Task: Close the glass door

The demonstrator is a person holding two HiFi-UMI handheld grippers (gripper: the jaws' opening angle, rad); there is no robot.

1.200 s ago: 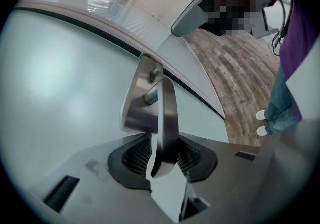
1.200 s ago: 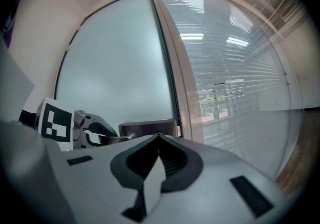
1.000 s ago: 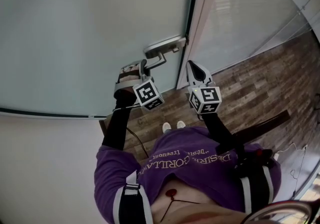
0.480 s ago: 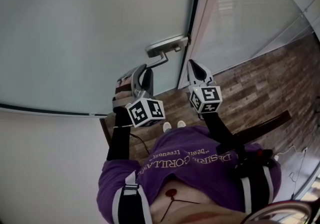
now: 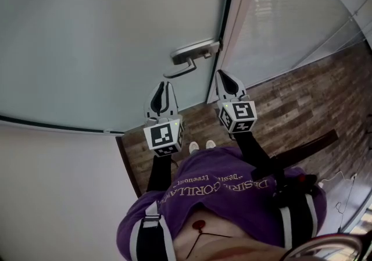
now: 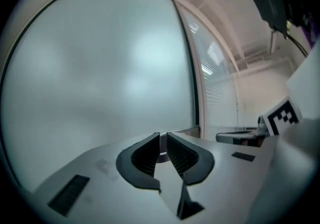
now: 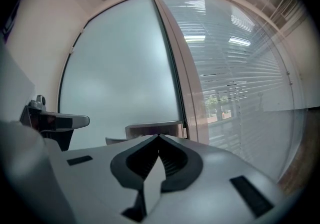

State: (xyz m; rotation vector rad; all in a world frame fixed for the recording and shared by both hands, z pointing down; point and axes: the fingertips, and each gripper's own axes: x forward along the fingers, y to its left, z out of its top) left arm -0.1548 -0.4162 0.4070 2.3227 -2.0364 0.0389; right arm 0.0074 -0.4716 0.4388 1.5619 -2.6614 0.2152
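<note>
head view looks steeply down; both gripper views face the same glass door (image 6: 100,68) from near.

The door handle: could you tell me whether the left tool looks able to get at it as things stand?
Probably yes. The left tool sits close to the door handle, pointing toward it, with nothing between them. Its jaws have just been closing on nothing, so they may need reopening.
</note>
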